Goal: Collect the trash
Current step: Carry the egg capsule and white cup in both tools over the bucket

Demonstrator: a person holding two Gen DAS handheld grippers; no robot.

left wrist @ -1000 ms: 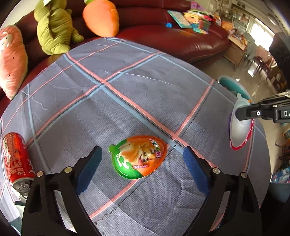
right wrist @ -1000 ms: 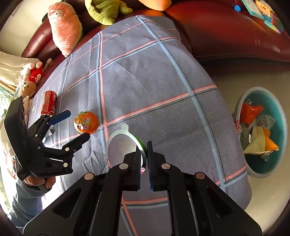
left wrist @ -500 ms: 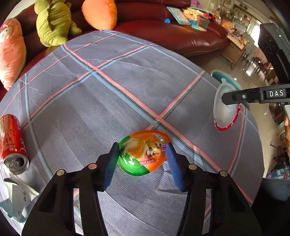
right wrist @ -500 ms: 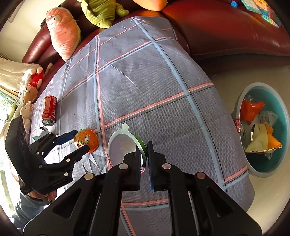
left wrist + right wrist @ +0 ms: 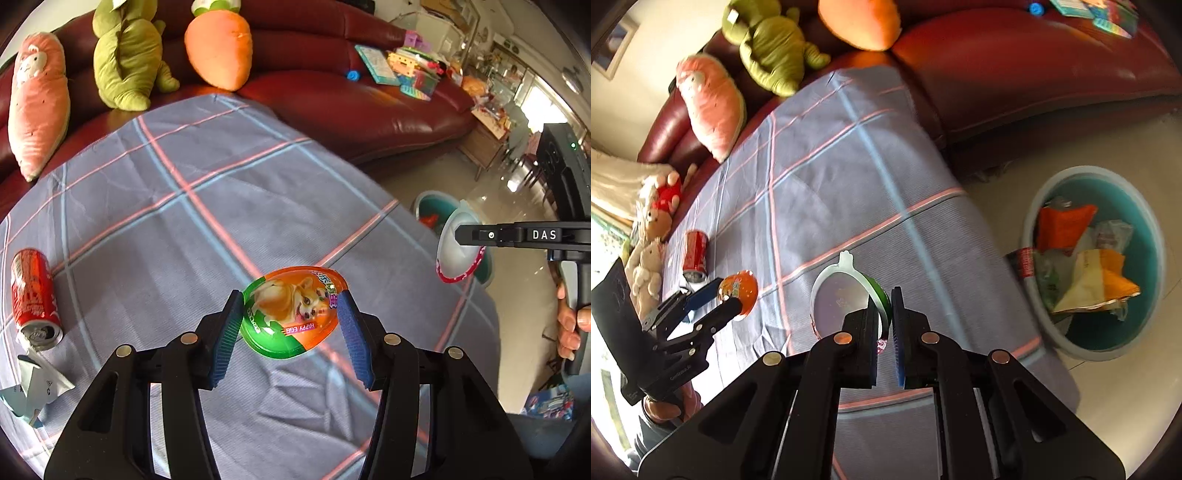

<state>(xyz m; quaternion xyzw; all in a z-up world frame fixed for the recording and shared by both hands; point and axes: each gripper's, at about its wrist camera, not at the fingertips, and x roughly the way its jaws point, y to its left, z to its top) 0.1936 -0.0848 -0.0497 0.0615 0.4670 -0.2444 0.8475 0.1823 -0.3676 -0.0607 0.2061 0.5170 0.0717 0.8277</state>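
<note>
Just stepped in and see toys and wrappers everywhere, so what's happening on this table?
A person is clearing trash with two handheld grippers. The left gripper is clamped on an orange-and-green egg-shaped plastic shell, lifted off the grey checked tablecloth. The right gripper pinches a matching white-lined shell half. A teal plastic basin of wrappers sits on the floor; a red soda can still lies on the cloth.

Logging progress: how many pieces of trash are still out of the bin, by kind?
Egg-shaped packages, one in each gripper: 2
Red soda can, on its side on the tablecloth: 1
Crumpled paper beside the can: 1
Total: 4
</note>
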